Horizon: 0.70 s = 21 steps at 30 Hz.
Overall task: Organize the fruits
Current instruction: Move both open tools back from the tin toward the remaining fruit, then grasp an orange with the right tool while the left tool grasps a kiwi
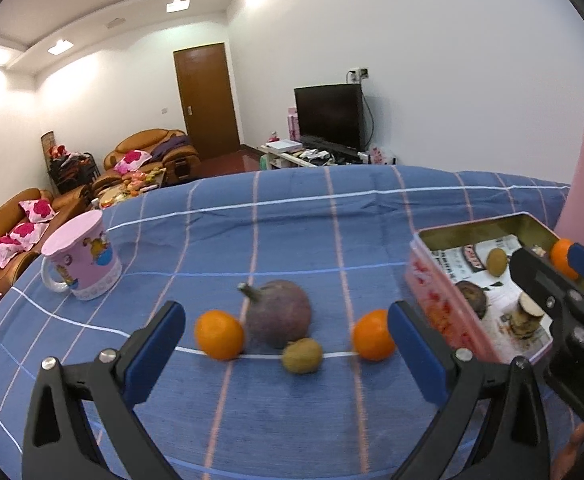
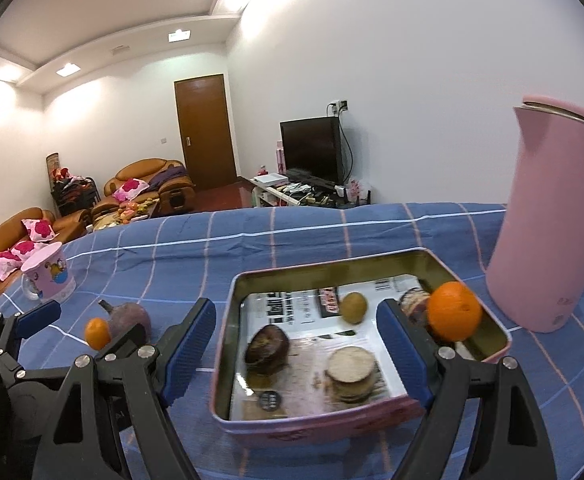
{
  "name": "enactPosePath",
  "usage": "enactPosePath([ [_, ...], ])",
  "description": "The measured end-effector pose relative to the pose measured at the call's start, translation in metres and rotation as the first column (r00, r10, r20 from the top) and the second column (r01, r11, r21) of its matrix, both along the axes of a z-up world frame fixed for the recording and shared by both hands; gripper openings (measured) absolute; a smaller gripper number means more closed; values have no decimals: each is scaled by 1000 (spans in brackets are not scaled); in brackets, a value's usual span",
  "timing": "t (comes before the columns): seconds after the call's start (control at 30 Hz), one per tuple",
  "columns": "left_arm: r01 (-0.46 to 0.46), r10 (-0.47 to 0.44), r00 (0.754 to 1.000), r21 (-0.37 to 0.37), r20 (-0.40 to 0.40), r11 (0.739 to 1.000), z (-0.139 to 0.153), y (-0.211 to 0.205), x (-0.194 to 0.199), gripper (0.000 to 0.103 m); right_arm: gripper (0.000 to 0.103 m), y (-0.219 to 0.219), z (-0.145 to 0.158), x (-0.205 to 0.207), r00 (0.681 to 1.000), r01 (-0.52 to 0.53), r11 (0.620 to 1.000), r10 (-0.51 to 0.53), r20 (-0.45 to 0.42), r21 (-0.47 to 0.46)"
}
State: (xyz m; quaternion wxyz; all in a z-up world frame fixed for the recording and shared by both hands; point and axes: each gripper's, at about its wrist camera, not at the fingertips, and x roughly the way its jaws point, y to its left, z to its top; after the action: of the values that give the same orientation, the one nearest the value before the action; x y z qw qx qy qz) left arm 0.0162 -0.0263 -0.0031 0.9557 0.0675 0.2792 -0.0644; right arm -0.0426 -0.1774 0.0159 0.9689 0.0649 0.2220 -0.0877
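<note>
The left gripper (image 1: 286,346) stood with jaws wide and empty above the table (image 1: 292,216), which was covered in a blue checked cloth. Between and just beyond its fingers lay two oranges (image 1: 219,335) (image 1: 373,335), a purple fruit (image 1: 278,313) and a small brown-green fruit (image 1: 302,355). The right gripper (image 2: 296,344) also had its jaws wide and held nothing, over the pink tin (image 2: 332,420). A third orange (image 2: 454,316) sat at the tin's right rim; whether it touched the gripper's right finger could not be told.

A pink mug (image 1: 82,260) and pink jug (image 2: 548,216) stand on the blue checked cloth (image 1: 292,216).
</note>
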Motion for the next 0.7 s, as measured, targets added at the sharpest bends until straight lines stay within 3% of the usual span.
enactPosePath([
  [0.33, -8, 9, 999, 7, -37, 1000, -5, 28, 7, 103, 84, 25, -1, 9, 999, -44, 999, 44, -6, -32],
  [0.6, -3, 8, 990, 38, -139, 999, -18, 59, 28, 103, 83, 44, -3, 15, 994, -104, 990, 101, -38, -94],
  [0.7, -18, 30, 985, 71, -170, 997, -24, 66, 34, 103, 74, 51, -6, 20, 988, -145, 984, 139, -65, -108],
])
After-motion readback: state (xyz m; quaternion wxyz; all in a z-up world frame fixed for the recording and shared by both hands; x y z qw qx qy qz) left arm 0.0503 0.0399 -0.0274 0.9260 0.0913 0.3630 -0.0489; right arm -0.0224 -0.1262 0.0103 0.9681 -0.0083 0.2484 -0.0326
